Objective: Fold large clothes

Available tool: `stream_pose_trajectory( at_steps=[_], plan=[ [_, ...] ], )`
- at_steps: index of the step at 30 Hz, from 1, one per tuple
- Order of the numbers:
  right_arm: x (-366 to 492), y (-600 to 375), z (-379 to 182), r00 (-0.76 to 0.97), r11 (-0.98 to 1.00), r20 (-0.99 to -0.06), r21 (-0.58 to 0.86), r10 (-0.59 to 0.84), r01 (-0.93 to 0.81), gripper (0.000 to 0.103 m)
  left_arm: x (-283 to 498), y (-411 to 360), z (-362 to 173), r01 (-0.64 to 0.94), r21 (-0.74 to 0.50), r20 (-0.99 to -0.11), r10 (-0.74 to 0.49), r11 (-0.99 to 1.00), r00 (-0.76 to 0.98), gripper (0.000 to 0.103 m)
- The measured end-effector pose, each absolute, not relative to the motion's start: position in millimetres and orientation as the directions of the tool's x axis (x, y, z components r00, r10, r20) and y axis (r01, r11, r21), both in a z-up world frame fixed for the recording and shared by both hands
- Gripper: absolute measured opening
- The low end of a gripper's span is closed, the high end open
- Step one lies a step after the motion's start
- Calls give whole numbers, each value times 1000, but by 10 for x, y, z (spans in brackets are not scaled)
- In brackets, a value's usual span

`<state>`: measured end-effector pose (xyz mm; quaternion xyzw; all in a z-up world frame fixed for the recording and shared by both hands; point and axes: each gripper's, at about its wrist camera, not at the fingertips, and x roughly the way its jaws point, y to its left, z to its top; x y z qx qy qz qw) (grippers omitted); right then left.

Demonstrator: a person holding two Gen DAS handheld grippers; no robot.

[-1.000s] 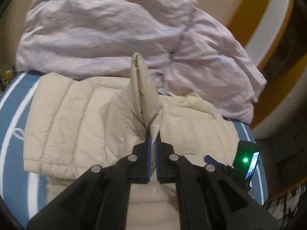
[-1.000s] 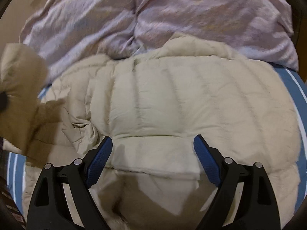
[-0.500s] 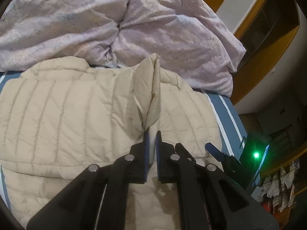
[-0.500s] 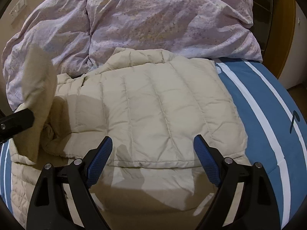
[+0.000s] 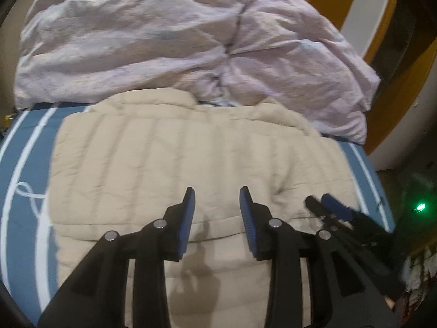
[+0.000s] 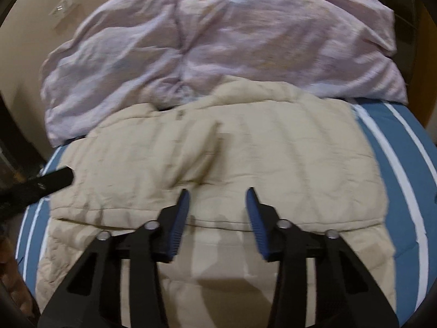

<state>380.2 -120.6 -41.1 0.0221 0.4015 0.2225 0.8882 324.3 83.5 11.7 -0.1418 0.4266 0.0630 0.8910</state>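
Beige jacket [image 5: 191,158] flat on bed [image 5: 24,169], just below lilac duvet [image 5: 164,41]. My left gripper [image 5: 217,213] and right gripper [image 6: 217,213] — fingers apart, empty. Risk — puffy folded layer springing open, unpinned.

one beige quilted jacket [image 5: 191,164] and one lilac duvet [image 5: 164,41] lie on one blue bed [image 5: 24,150]. two claws are present: left claw [image 5: 217,207], right claw [image 6: 218,207].
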Motion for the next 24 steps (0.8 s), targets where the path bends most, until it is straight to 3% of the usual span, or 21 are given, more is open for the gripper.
stream_pose_trajectory(
  at_steps=[8, 13, 18, 21, 23, 24],
  plan=[
    [3789, -770, -457, 568, 880, -711, 153, 413, -449, 21, 2970, 1169, 10, -299, -125, -791, 87, 946, 606, 39],
    [3977, -755, -803, 513, 908, -791, 123, 334, -401, 18, 2821, 1309, -54, -314, -91, -794, 121, 945, 595, 40],
    [4072, -832, -854, 478, 910, -802, 186, 359, -372, 19, 2586, 1500, -151, -331, -80, -805, 135, 940, 578, 45],
    [4041, -888, -803, 465, 905, -801, 211, 377, -370, 31, 2372, 1637, -186, -339, -83, -805, 137, 937, 577, 52],
    [3972, -991, -751, 466, 901, -790, 242, 399, -361, 54, 2192, 1742, -203, -344, -89, -805, 135, 935, 577, 54],
    [3905, -1076, -702, 475, 897, -778, 256, 412, -359, 58, 2122, 1779, -209, -347, -91, -806, 135, 934, 576, 55]
  ],
)
